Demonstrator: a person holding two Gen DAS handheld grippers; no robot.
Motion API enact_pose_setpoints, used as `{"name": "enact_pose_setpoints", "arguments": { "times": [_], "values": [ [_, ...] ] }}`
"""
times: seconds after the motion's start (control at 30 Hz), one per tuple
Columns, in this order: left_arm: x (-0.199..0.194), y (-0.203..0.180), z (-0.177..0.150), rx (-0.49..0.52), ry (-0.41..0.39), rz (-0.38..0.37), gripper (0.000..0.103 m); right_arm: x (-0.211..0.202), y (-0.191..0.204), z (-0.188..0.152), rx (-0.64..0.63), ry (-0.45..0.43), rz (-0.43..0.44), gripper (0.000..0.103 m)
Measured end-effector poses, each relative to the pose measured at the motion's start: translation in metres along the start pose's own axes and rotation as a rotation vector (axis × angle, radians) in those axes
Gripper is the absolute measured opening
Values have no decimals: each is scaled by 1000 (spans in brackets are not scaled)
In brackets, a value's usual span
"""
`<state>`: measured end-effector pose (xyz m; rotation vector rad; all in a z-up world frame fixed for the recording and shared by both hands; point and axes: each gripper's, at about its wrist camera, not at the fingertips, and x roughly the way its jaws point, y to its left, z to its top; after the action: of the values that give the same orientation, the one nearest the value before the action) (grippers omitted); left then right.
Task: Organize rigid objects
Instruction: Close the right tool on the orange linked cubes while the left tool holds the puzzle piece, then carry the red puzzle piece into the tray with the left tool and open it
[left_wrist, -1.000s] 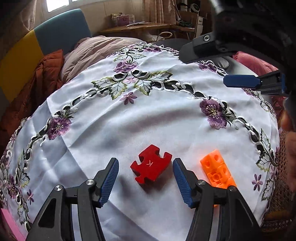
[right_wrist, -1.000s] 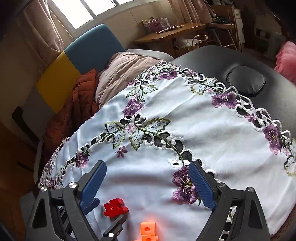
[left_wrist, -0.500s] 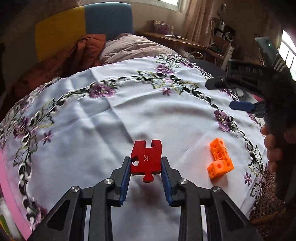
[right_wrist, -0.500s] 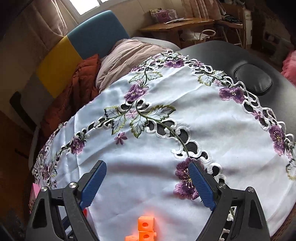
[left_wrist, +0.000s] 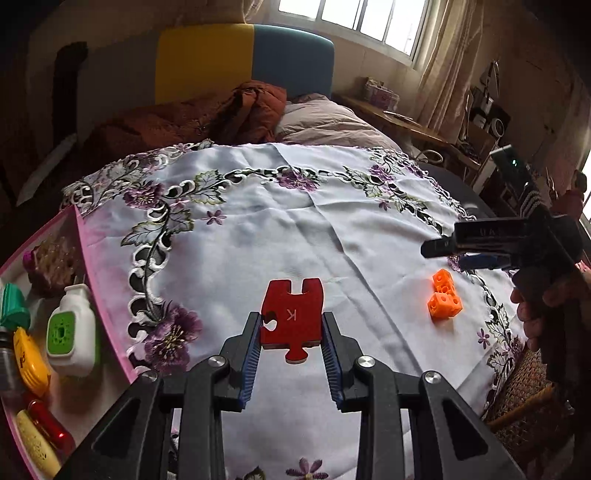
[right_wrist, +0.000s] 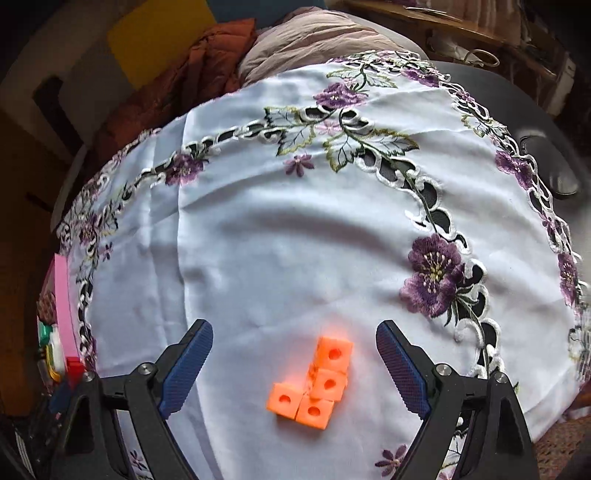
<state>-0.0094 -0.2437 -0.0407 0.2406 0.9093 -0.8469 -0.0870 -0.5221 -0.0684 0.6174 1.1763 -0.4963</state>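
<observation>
Bedroom setting: white embroidered tablecloth (left_wrist: 280, 236) with purple flowers, spread over a padded surface.

Left gripper (left_wrist: 291, 347): clamped on the red puzzle piece (left_wrist: 292, 322), which sits flat between its blue pads and appears lifted clear of the cloth.

Pink tray (left_wrist: 88, 266): to the left of that claw, at the cloth's edge, holding small items including a white-and-green plug-in device (left_wrist: 70, 328).

Right gripper (right_wrist: 295, 365): jaws spread wide, empty, pointed steeply down.

Orange cube block (right_wrist: 314, 384): on the cloth, directly between and just ahead of the right claw's fingers, untouched; well off to the right of the left claw.

Step in hand, by judgement: carrying the red piece toward the tray while the right claw lines up on the orange block.

Next move calls for: swinging the left claw leftward over the tray before release; lowering the right claw squarely astride the block, then closing.
</observation>
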Motion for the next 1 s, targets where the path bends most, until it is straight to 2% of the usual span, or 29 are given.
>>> {"name": "enact_pose_setpoints", "arguments": {
  "times": [0.1,0.17,0.2,0.23,0.3,0.43,0.53,0.63,0.77,0.87,1.0],
  "values": [
    [-12,10,-6,-31,-20,-5,31,9,4,-9,-43,66,-48,90],
    [-19,17,-10,-53,-30,-9,31,16,6,-14,-66,100,-69,77],
    [-22,20,-12,-63,-35,-10,31,21,8,-15,-85,120,-79,60],
    [-25,23,-14,-72,-39,-11,31,26,9,-17,-101,145,-95,53],
    [-31,28,-18,-87,-46,-11,31,24,14,-19,-139,130,-124,47],
    [-41,37,-25,-111,-65,7,31,9,26,-18,-181,56,-102,46],
    [-47,44,-29,-131,-77,24,31,-5,41,-15,-214,-21,5,46],
    [-52,49,-32,-143,-85,43,31,-10,66,-16,-303,-76,74,47],
    [-60,58,-37,-170,-93,77,31,15,94,-18,-381,-70,79,47],
    [-71,70,-43,-209,-105,108,31,39,100,-25,-411,-57,62,47],
    [-87,100,-52,-306,-119,158,31,41,100,-26,-430,-71,70,46]
  ]
}}
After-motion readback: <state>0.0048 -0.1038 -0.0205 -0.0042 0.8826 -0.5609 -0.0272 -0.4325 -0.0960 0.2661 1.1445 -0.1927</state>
